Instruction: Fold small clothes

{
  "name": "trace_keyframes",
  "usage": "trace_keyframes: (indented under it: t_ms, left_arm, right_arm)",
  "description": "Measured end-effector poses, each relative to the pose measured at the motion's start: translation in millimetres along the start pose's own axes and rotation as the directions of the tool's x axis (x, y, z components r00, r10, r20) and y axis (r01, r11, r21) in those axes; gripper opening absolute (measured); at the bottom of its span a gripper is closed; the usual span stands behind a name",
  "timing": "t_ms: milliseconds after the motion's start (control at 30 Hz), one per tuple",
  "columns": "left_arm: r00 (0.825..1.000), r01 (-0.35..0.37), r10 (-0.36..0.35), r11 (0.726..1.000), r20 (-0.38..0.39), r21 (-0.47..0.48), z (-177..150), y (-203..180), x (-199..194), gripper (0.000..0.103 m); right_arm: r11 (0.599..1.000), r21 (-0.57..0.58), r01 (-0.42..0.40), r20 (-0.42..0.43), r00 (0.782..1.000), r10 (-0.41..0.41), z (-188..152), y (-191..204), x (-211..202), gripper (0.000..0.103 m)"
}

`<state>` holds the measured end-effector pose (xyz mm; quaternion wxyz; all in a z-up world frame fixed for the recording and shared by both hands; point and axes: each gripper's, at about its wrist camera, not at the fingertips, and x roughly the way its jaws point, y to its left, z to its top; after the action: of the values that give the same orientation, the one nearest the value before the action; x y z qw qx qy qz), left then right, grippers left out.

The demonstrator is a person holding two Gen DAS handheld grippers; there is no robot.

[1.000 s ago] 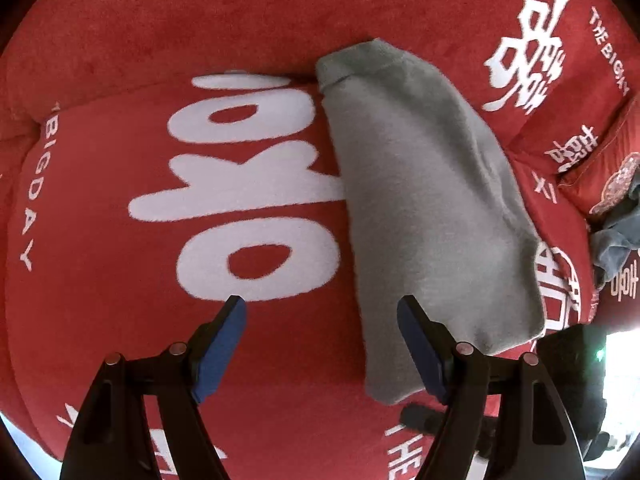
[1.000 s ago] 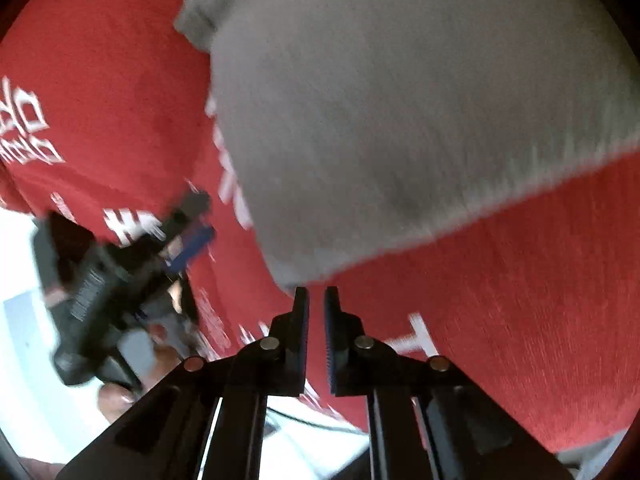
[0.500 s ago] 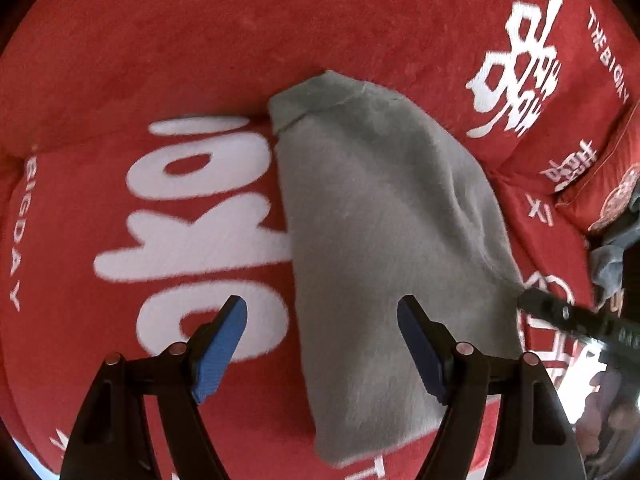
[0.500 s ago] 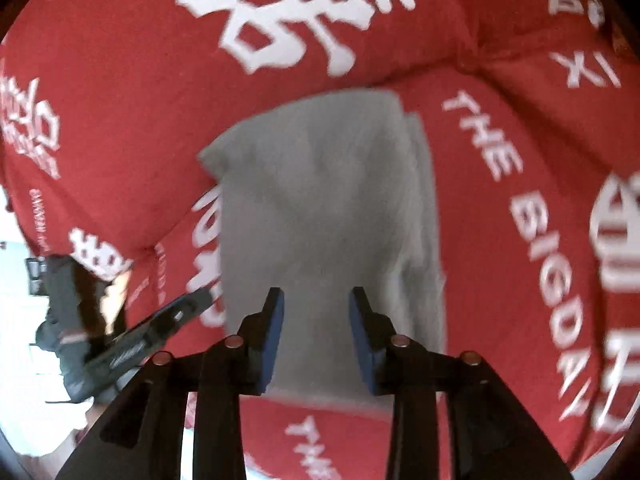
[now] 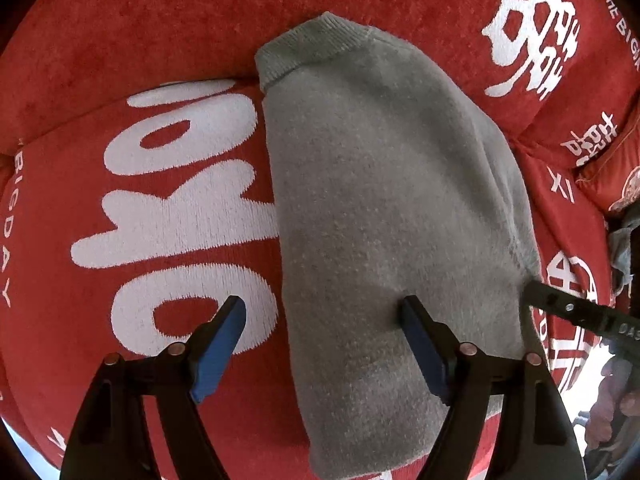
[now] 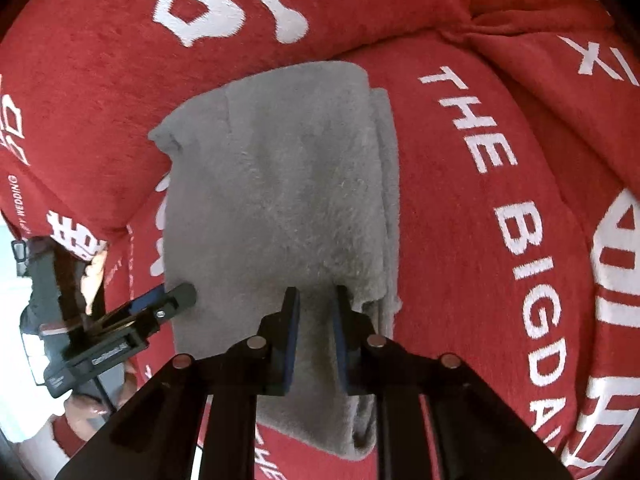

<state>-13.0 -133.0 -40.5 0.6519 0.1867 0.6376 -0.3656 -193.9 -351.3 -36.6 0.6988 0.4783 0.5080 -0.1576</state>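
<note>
Blue-padded fingers of the left tool (image 5: pixel 322 322) stood spread wide and pointed steeply down, one over the white lettering at seven o'clock, the other over the grey sweater (image 5: pixel 384 216) at five o'clock; nothing was pinched between them. That sweater lay folded lengthwise into a long strip on the red sofa cover (image 5: pixel 120 40), its ribbed collar (image 5: pixel 312 50) far off at twelve o'clock against the crease below the backrest. At three o'clock in the left wrist view a black finger of the other tool reached the sweater's edge, with part of a hand behind it.

In the right wrist view, the right tool (image 6: pixel 314 300) hovered over the near end of the sweater (image 6: pixel 280 184); its fingers had just been closing and stood narrowly apart, with only flat cloth showing through the gap, so no grip was visible. The left tool (image 6: pixel 168 300) touched the sweater's edge at nine o'clock. Beyond, at one o'clock, white letters (image 6: pixel 480 128) curved across the cover.
</note>
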Motion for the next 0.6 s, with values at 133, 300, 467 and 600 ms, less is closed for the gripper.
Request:
trace_keyframes:
  t_ms: [133,300,467,600]
  left_arm:
    - [1.0,0.0,0.0,1.0,-0.007,0.006,-1.1,-0.4,1.2,0.08]
    - [1.0,-0.007,0.007,1.0,0.0,0.004,-1.7,-1.2,1.4,0.08]
    - [1.0,-0.001,0.0,1.0,-0.009,-0.006,-2.4,-0.6,3.0,0.08]
    - [1.0,-0.003,0.003,1.0,-0.013,0.007,-1.2,0.0,2.8,0.08]
  right_arm:
    - [0.999,0.024,-0.033,0.019,0.999,0.032,-4.9,-3.7,-15.5,0.022]
    - [0.999,0.046,-0.01,0.041,0.999,0.008,-6.7,-15.1,-31.0,0.036]
    - [0.996,0.094,-0.001,0.038,0.999,-0.003,-5.0,-30.5,-33.1,0.037]
    - [0.994,0.113,-0.003,0.037,0.999,-0.002,-2.9,-35.0,-30.2,0.04]
